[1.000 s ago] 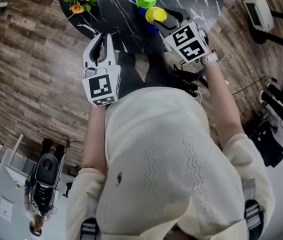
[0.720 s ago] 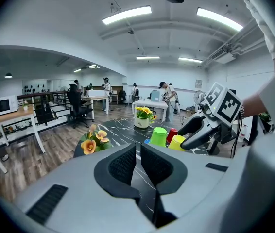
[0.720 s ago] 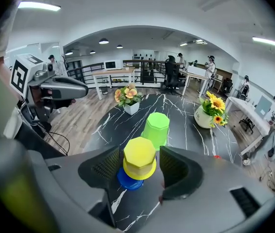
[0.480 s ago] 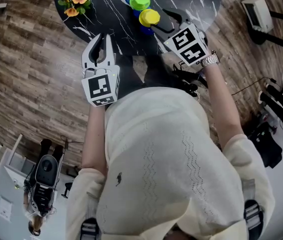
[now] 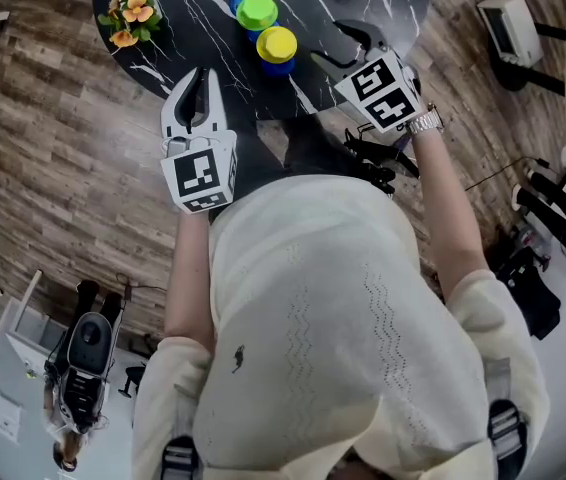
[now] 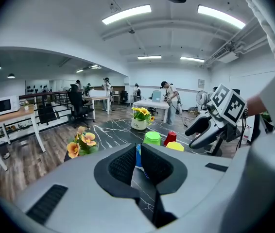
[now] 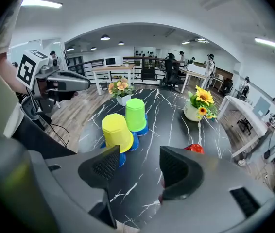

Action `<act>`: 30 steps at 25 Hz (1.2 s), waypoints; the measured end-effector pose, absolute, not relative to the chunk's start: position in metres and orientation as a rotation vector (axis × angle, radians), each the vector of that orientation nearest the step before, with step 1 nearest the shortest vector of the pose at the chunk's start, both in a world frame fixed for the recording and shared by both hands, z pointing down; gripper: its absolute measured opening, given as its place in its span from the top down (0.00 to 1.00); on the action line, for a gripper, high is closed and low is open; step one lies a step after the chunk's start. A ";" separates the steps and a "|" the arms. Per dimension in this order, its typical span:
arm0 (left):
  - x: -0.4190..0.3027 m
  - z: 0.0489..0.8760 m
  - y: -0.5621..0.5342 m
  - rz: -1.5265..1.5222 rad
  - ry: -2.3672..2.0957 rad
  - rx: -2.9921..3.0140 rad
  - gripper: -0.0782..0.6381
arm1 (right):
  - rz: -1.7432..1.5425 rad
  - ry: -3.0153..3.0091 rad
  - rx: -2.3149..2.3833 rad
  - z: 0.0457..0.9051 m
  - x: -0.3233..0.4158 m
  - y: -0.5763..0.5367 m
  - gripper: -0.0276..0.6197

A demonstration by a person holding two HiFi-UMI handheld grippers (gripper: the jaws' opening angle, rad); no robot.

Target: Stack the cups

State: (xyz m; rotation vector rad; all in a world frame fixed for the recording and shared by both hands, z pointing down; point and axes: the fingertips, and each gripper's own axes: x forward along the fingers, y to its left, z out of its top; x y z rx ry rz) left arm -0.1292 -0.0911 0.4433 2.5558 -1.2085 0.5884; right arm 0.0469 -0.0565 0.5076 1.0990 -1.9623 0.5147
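We look past a round black marble table [image 5: 193,8] on wood-plank flooring [image 5: 53,168]; beyond the table, white desks [image 6: 8,118] and office chairs [image 6: 79,108] sit under long ceiling lights [image 6: 126,14].

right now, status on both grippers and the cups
Left gripper shut, empty. Right gripper open, jaws just opened, nothing between them. Yellow cup on a blue cup, green cup on another blue cup, red cup alone. Flower pots off to the sides.
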 end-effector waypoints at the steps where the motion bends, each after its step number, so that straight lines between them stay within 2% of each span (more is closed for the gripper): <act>1: -0.126 0.444 -0.091 0.590 -1.213 2.553 0.82 | 0.513 -1.955 1.109 0.509 0.054 -0.058 0.55; 14: -0.091 0.458 -0.106 0.610 -1.317 2.479 0.82 | 0.500 -1.873 1.176 0.538 0.139 -0.103 0.55; 30: -0.084 0.469 -0.123 0.660 -1.393 2.406 0.82 | 0.562 -1.803 1.221 0.578 0.188 -0.157 0.54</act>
